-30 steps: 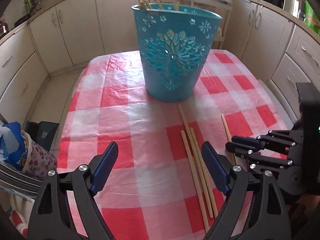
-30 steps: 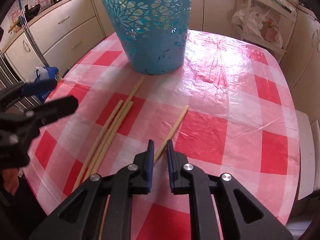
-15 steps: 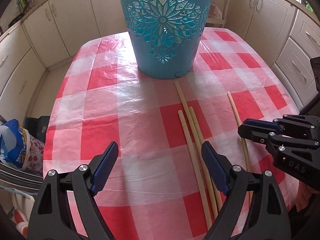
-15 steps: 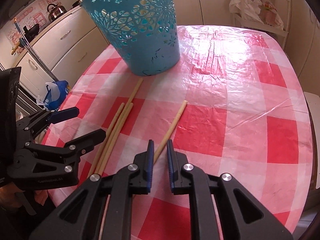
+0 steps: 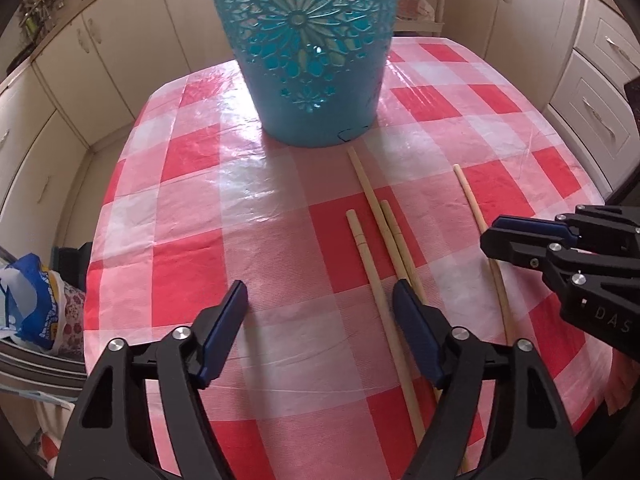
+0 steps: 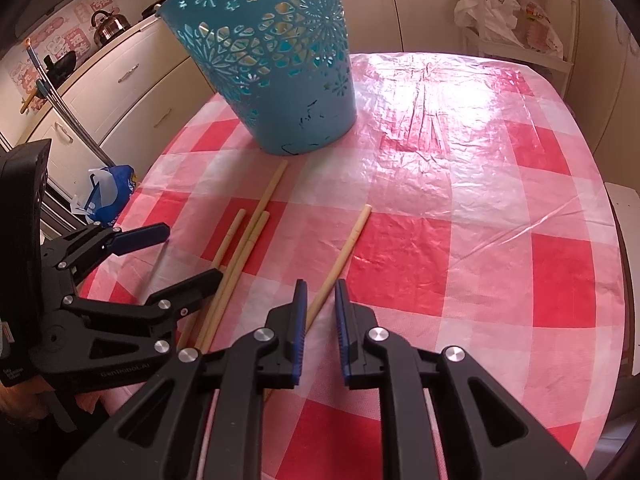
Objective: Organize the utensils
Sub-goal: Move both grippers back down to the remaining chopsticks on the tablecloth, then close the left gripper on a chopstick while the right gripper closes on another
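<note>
My left gripper (image 5: 320, 300) hangs low over the checked surface (image 5: 192, 240), its fingers (image 5: 224, 332) closing with only bare cloth between them; the three chopsticks (image 5: 376, 276) lie just at the right finger, partly under it, running up toward twelve o'clock. The teal basket (image 5: 308, 52) stands at twelve o'clock in the left wrist view, with the longest stick's tip close to its base (whether it touches I cannot tell). A single chopstick (image 6: 344, 248) lies apart from the group, at about two o'clock in that view. My right gripper (image 6: 320, 320) sits over the near end of that single stick, fingers (image 6: 298, 320) drawn nearly together around it with a narrow gap showing on either side, so no pad presses on it. In the right wrist view the basket (image 6: 280, 80) is at eleven o'clock and my left gripper (image 6: 176, 256) at nine.
</note>
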Demonstrator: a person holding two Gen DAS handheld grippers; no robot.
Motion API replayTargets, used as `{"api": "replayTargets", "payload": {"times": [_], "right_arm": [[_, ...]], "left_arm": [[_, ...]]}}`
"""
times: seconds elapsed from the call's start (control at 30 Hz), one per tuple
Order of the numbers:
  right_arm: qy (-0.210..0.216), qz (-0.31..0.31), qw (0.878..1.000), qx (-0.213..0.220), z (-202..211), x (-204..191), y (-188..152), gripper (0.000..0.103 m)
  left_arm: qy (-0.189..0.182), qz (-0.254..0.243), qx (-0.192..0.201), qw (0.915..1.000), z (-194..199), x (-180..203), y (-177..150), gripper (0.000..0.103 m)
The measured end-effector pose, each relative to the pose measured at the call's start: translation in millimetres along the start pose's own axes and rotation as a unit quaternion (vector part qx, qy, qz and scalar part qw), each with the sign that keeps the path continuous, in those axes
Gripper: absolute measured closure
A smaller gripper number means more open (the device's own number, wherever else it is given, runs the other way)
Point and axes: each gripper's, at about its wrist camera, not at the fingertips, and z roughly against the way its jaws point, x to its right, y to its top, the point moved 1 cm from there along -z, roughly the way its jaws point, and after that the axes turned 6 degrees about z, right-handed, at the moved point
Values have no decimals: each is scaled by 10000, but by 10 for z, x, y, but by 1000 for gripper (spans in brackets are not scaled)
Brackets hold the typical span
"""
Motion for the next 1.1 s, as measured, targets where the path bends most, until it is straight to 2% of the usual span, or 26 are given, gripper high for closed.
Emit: {"api": "replayTargets", "payload": {"times": [0.1, 0.2, 0.33, 0.43, 0.5, 0.53, 0.57, 0.73, 0.97, 1.03, 1.1], "right_arm": [[-77, -31, 10000, 33, 13, 26, 5, 87], [-120, -107, 9998, 66, 22, 64, 15, 86], [-163, -159, 9996, 154, 4, 77, 55, 77], [-297, -41, 9994, 190, -14, 38, 77, 77], [-450, 164, 9987, 164, -22, -20, 80, 77], [-521, 261, 9982, 152, -33, -44, 82, 80], [-628, 395, 9972, 130, -41, -78, 83, 92], [-678, 586, 9960, 44, -74, -135, 86, 92], [-688, 670, 9954, -19, -72, -154, 85, 92], [-594, 566, 9966, 4, -65, -127, 84, 93], [-407, 329, 9986, 23, -56, -64, 78, 95]], "left_arm": [[-20, -86, 11, 10000, 14, 6, 20, 55], [-94, 127, -49, 9999, 5, -88, 51, 57], [-359, 300, -92, 9989, -48, -113, 116, 59], [-423, 265, -36, 9987, -82, -80, 165, 73], [-570, 262, -82, 9980, -83, -71, 177, 93], [-639, 234, -114, 9976, -88, -62, 176, 94], [-710, 181, -118, 9972, -83, -47, 172, 97], [-791, 51, -213, 9966, -98, 9, 151, 97], [-573, -174, -213, 9980, -100, 78, 142, 98], [-688, -52, -228, 9974, -71, 36, 150, 98], [-890, 55, -53, 9960, 68, -16, 166, 98]]}}
